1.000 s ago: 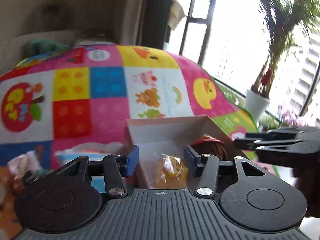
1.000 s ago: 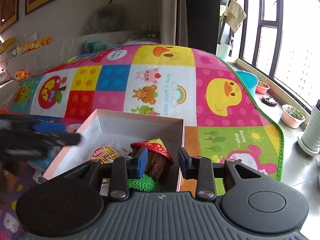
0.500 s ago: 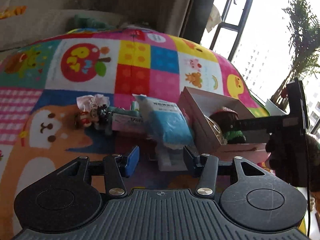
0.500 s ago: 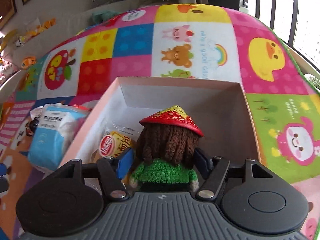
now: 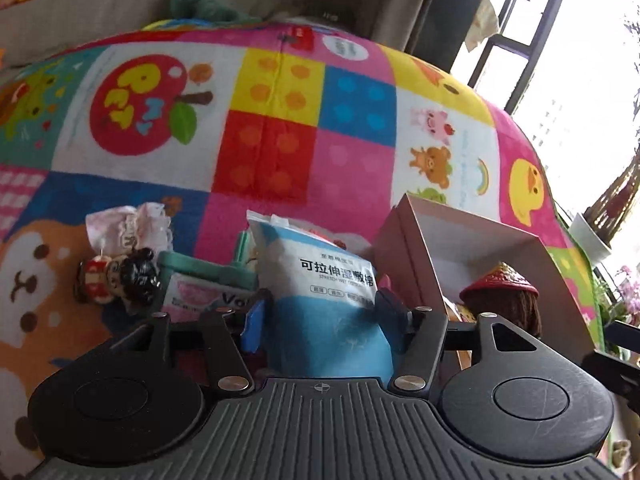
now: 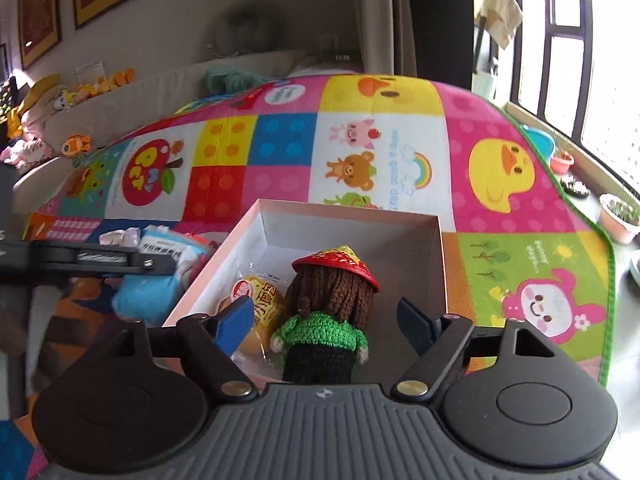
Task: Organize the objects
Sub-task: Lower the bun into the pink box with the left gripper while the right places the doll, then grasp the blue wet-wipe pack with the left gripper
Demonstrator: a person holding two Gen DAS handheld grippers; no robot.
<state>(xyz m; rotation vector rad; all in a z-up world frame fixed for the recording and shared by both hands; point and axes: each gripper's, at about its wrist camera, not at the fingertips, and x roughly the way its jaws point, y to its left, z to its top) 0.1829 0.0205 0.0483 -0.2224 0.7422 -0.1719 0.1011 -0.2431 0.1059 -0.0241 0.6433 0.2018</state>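
Bright patchwork mat (image 5: 280, 152) underlies everything. Right gripper (image 6: 324, 320), just opened wide, has let the doll (image 6: 332, 312) stand in the box (image 6: 352, 216). Left gripper (image 5: 320, 316) brackets the blue pack (image 5: 324, 312), just beside the box: close squarely mid-pack before lifting.

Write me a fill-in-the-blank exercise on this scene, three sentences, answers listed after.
1. The crocheted doll with the red hat stands inside the ______, next to a yellow snack packet.
2. The blue and white pouch sits between the fingers of the ______ gripper.
3. The small figurine with black hair lies on the mat, ______ the box.

Answers: box; left; outside
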